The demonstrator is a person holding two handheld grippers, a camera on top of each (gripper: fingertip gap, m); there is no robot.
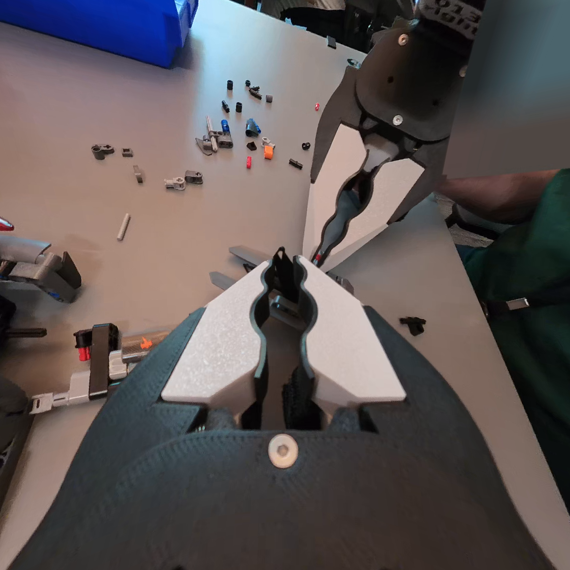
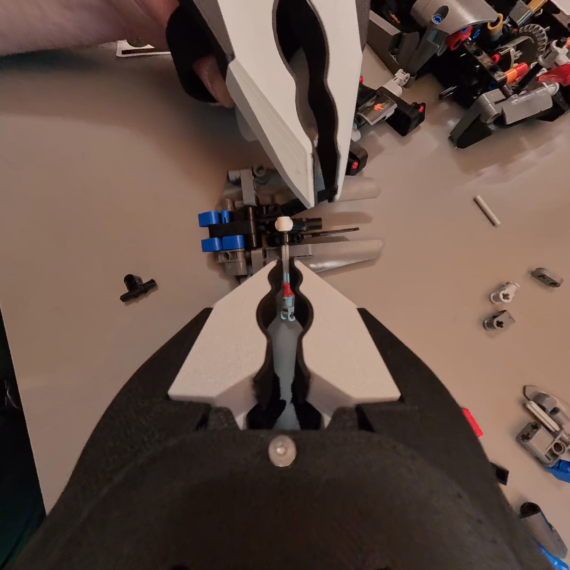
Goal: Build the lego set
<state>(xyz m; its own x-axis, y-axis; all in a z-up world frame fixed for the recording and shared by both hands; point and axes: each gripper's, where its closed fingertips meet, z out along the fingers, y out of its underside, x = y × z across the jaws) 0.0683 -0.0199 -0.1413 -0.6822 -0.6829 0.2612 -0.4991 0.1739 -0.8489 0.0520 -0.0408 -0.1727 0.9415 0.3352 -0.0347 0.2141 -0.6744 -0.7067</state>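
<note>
Left gripper (image 1: 282,262) jaws clamp the black part of the sub-assembly (image 2: 246,228); right gripper (image 2: 285,265) jaws grip a thin axle (image 2: 285,256) with red bush, touching it.

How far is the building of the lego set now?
Done: a large model stands at the back. In hand: the left tongs hold a small assembly with blue parts, while the right tongs grip a thin axle against it. Left: many loose parts lie unused on the table.

Both wrist views face each other, close over one assembly (image 2: 262,234).
</note>
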